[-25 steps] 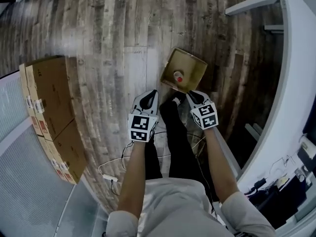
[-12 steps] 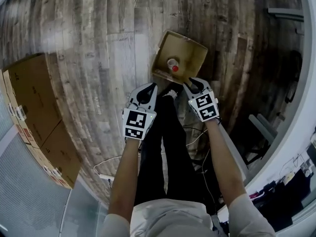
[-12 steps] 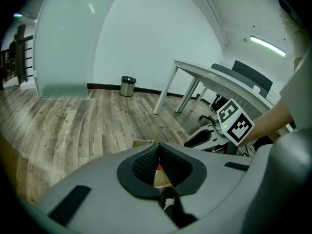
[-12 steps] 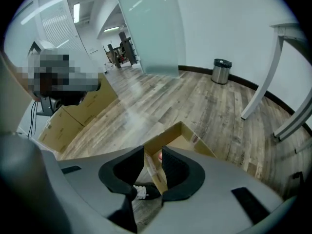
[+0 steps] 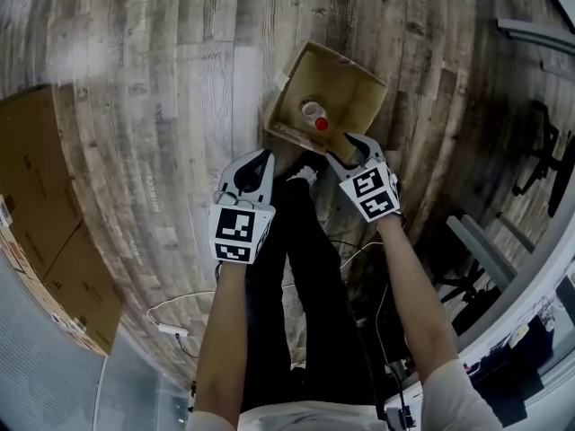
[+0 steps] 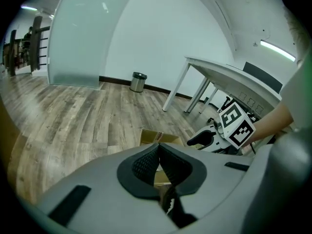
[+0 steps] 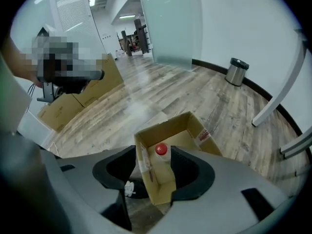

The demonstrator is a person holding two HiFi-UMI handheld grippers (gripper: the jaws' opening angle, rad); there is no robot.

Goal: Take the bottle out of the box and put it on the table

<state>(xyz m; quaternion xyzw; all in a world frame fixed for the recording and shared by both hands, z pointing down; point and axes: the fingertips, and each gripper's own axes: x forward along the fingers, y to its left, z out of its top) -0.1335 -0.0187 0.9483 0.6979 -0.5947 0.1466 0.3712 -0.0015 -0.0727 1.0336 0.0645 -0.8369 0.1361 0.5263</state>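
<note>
My right gripper [image 7: 156, 172] opens just above the bottle [image 7: 161, 150] in the box [image 7: 168, 128].
The bottle stands upright, red cap up, inside the open box on the floor [image 5: 162, 106], just beyond my spreading right jaws, which pinch nothing. My left gripper [image 6: 158, 160], jaws pressed together and empty, hangs left of the box. The floor is wood planks, with a white table [image 6: 219, 72] at the far right and cartons [image 5: 36, 205] at the left.

An open cardboard box [image 5: 349, 64] sat on the wooden floor [image 5: 153, 106] with a red-capped bottle [image 5: 314, 117] upright inside. The right gripper [image 5: 345, 144] was at the box's near wall, jaws opening across it. The left gripper [image 5: 253, 162] hung just beside the box.
</note>
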